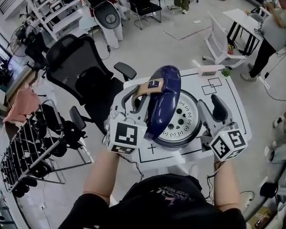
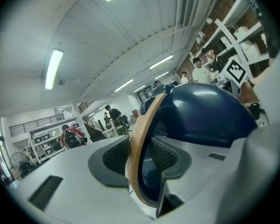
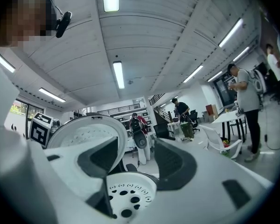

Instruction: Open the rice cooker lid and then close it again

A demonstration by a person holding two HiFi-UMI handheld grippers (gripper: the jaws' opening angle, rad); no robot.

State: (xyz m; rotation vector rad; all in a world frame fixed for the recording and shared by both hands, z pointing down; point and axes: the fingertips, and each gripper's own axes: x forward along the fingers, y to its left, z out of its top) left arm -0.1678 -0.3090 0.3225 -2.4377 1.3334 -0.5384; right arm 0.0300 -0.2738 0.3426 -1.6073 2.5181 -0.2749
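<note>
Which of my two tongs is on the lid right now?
The left tongs: their jaws clamp the rim of the raised blue lid. The right tongs stand open beside the cooker, gripping nothing.

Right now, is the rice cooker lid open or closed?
Open. The blue lid stands raised on edge, its rim clamped by the left gripper, and the perforated inner plate is uncovered.

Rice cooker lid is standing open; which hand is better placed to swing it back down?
Probably left. The left tongs are clamped on the rim of the upright lid, so they could simply lower it. The right tongs stand open beside the cooker, holding nothing.
</note>
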